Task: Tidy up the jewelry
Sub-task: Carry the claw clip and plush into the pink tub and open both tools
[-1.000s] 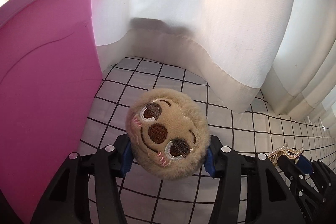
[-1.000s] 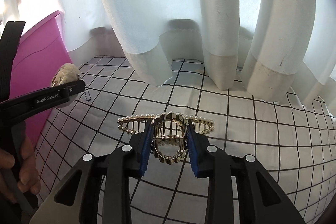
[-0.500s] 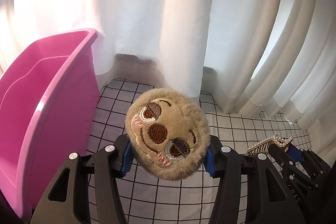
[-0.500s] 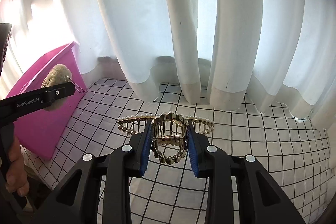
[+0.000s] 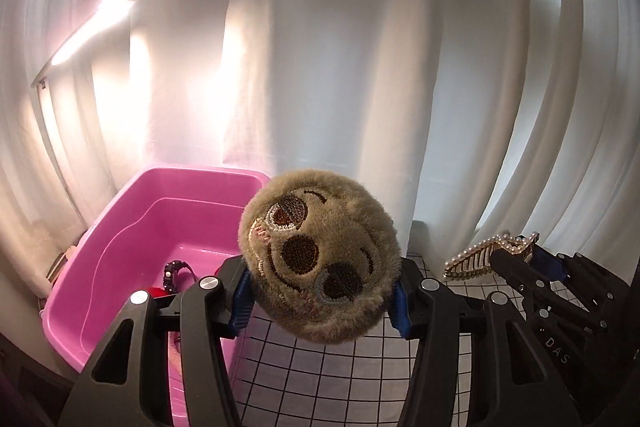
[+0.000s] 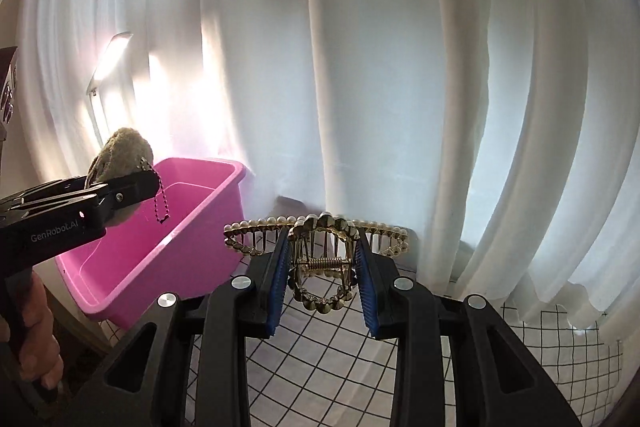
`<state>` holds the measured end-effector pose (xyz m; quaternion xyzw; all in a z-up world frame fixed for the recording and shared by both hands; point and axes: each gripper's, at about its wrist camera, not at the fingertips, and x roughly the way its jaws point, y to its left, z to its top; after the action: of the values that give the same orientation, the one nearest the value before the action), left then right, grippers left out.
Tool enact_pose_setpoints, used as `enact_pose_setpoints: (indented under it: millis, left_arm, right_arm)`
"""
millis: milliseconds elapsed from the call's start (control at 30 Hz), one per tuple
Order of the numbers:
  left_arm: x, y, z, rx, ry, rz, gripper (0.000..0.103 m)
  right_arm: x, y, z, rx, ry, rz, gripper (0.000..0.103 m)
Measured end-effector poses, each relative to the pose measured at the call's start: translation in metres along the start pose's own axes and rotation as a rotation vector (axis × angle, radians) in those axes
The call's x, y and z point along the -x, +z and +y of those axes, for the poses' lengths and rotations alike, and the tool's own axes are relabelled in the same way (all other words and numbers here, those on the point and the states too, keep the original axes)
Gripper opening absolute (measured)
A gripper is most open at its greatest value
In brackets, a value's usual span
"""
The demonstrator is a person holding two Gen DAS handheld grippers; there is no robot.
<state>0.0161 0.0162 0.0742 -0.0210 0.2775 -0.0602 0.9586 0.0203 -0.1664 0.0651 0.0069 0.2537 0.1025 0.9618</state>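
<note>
My left gripper (image 5: 320, 297) is shut on a round tan plush sloth-face charm (image 5: 318, 261) and holds it in the air beside the right rim of the pink plastic bin (image 5: 132, 223). The charm (image 6: 124, 157) shows side-on in the right wrist view with a ball chain (image 6: 162, 201) hanging from it. My right gripper (image 6: 322, 281) is shut on a gold hair claw with pearls (image 6: 320, 247), held above the table right of the bin (image 6: 192, 227). The claw also shows in the left wrist view (image 5: 490, 255). A dark watch-like item (image 5: 176, 269) lies in the bin.
White curtains (image 6: 380, 67) hang close behind the table and the bin. The table has a white cloth with a black grid (image 6: 320, 367). A red object (image 5: 158, 293) lies in the bin. A bright lamp bar (image 5: 92, 27) glows behind the curtain at the left.
Both grippers have risen with their loads. The pink bin now lies below and to the left, with its inside visible. Both grips are unchanged.
</note>
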Motion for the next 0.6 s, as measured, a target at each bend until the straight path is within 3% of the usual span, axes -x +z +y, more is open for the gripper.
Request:
enact_pose_setpoints:
  millis: [267, 433, 600]
  left_arm:
    - [0.026, 0.004, 0.098, 0.115, 0.166, -0.025, 0.052]
    - [0.013, -0.014, 0.162, 0.177, 0.299, 0.051, 0.052]
    - [-0.013, -0.032, 0.198, 0.224, 0.346, 0.133, 0.052]
  right_arm:
    - [-0.042, 0.041, 0.084, 0.086, 0.205, -0.014, 0.031]
    - [-0.086, 0.051, 0.138, 0.142, 0.292, 0.045, 0.030]
    - [-0.129, 0.053, 0.192, 0.228, 0.325, 0.106, 0.030]
